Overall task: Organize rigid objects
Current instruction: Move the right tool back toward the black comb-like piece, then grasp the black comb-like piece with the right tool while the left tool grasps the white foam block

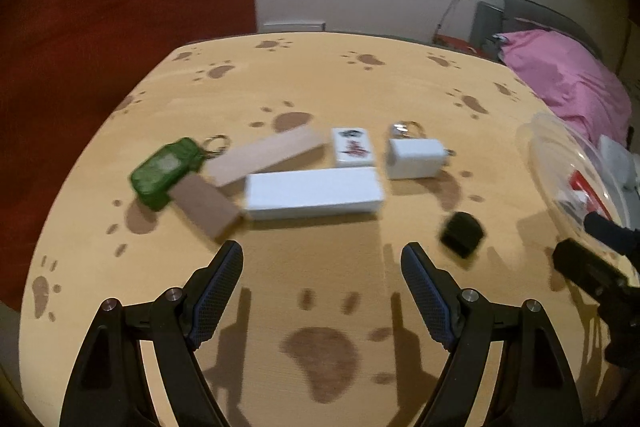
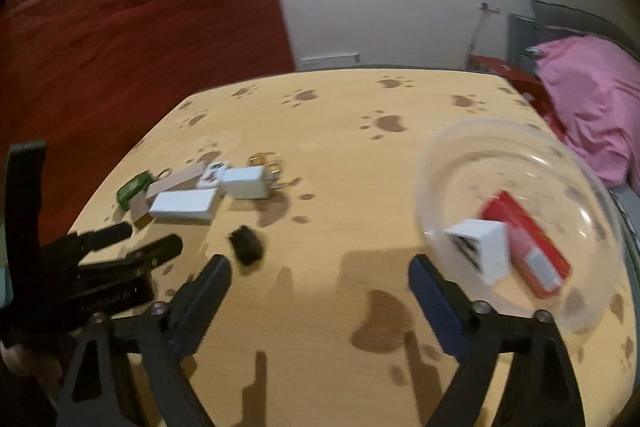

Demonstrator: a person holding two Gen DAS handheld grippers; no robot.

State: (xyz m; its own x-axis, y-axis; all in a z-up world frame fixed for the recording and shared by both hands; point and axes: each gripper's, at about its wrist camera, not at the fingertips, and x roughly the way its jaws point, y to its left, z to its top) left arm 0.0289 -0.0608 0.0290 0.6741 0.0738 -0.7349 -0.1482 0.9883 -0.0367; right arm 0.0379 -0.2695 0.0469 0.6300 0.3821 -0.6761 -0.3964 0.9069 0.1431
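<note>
On the paw-print table (image 1: 320, 87) lie a green car keychain (image 1: 166, 171), two wooden blocks (image 1: 264, 155) (image 1: 206, 205), a long white box (image 1: 312, 193), a mahjong tile (image 1: 353, 147), a white charger cube (image 1: 416, 157) and a small black piece (image 1: 462, 233). My left gripper (image 1: 322, 277) is open and empty, just short of the white box. My right gripper (image 2: 320, 283) is open and empty, between the black piece (image 2: 246, 245) and a clear bowl (image 2: 440, 163). The bowl holds a white cube (image 2: 482, 251) and a red box (image 2: 528, 245).
A red curtain (image 1: 120, 27) hangs at the table's left. A bed with pink bedding (image 1: 568, 75) stands at the right. The left gripper shows at the left of the right wrist view (image 2: 132, 247). The right gripper's body shows in the left wrist view (image 1: 600, 267).
</note>
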